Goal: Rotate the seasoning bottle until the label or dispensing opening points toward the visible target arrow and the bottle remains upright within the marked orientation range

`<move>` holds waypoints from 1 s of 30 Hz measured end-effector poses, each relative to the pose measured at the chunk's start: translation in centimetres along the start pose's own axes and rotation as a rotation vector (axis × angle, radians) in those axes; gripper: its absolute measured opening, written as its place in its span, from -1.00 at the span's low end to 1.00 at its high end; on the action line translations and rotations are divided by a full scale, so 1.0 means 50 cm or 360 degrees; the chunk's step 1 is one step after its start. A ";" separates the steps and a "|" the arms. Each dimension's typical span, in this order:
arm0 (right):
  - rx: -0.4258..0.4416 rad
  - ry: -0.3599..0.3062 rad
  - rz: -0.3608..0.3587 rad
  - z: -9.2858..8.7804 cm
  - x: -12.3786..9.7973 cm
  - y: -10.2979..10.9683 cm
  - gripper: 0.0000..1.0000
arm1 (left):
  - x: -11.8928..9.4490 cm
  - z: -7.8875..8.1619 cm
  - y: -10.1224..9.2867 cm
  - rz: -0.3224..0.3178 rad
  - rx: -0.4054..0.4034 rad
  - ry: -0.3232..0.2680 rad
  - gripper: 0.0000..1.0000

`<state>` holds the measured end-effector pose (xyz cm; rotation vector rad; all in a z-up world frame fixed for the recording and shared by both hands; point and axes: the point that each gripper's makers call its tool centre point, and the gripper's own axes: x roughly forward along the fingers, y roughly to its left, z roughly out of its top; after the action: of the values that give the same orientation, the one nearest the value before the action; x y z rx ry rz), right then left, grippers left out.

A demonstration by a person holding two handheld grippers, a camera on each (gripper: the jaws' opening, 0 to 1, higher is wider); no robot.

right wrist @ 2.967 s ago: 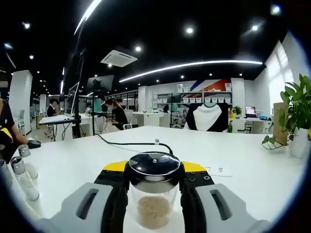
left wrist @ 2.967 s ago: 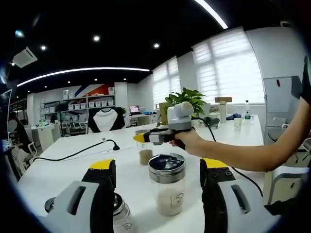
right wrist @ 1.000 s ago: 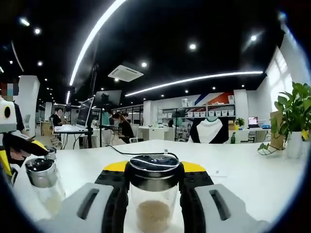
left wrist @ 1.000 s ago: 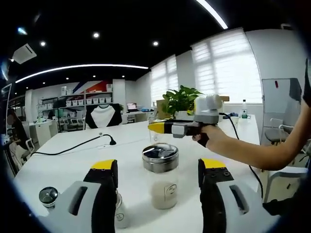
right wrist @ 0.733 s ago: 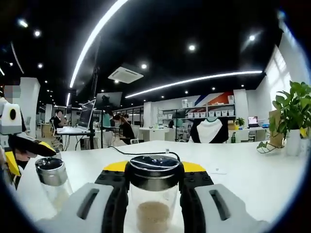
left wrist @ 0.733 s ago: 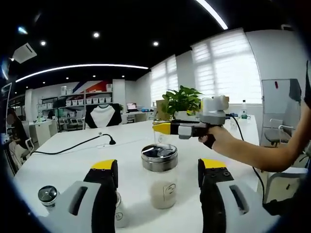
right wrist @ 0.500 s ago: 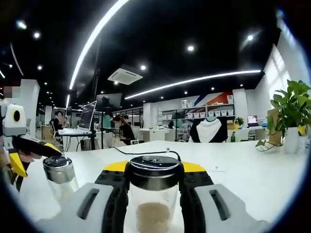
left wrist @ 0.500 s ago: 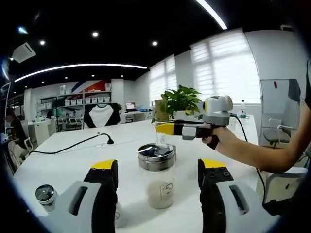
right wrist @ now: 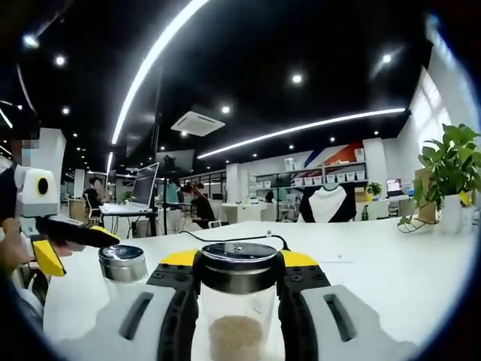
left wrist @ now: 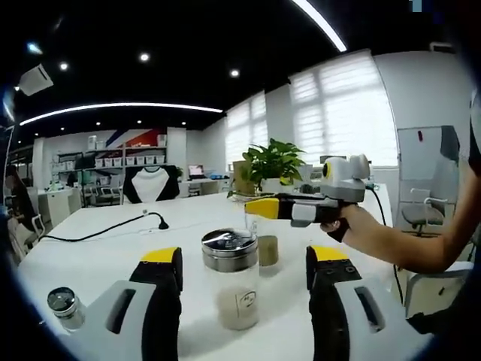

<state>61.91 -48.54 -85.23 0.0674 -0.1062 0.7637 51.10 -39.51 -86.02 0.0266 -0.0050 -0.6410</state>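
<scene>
- Right gripper (right wrist: 237, 301) was closed on a bottle (right wrist: 237, 316); both jaws pressed the clear wall just under the dark metal cap. In the left gripper view the same bottle (left wrist: 262, 244) showed between the yellow jaw tips of that gripper (left wrist: 264, 208), apparently held above the table (left wrist: 98, 256).
- Left gripper (left wrist: 245, 289) was wide open and held nothing. A second bottle (left wrist: 231, 282) stood upright on the table between its jaws, touching neither.
- We saw a small label low on the second bottle's wall, facing the left gripper view. No target arrow could be made out.
- Handling, judged: clear rigid wall, glass or hard plastic, so stiff and likely slick; if glass, breakable when dropped. Granules filled only the lower part, so we judged it light and bottom-heavy.
- Best hold, in our judgement: on the wall just below the cap, as the right gripper had it, with the axis kept vertical while turning.
- A small jar (left wrist: 65, 308) stood apart at the left.
</scene>
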 end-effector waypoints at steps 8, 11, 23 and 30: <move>0.0010 0.0020 0.0002 -0.013 -0.012 0.007 -0.27 | -0.005 0.043 -0.019 -0.0025 -0.0076 -0.0192 0.57; 0.0012 0.0022 -0.0005 -0.014 -0.014 0.005 -0.27 | -0.004 0.049 -0.028 -0.0042 -0.0084 -0.0215 0.54; 0.0045 0.0033 -0.0012 -0.024 -0.020 0.004 -0.27 | 0.008 0.014 -0.037 -0.0017 -0.0053 -0.0083 0.45; 0.0057 0.0029 -0.0008 -0.023 -0.023 0.006 -0.27 | 0.009 -0.002 -0.045 -0.0045 -0.0029 -0.0029 0.62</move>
<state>60.94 -49.01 -86.51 0.0947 -0.0754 0.7610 50.10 -41.56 -86.19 0.0034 -0.0164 -0.6696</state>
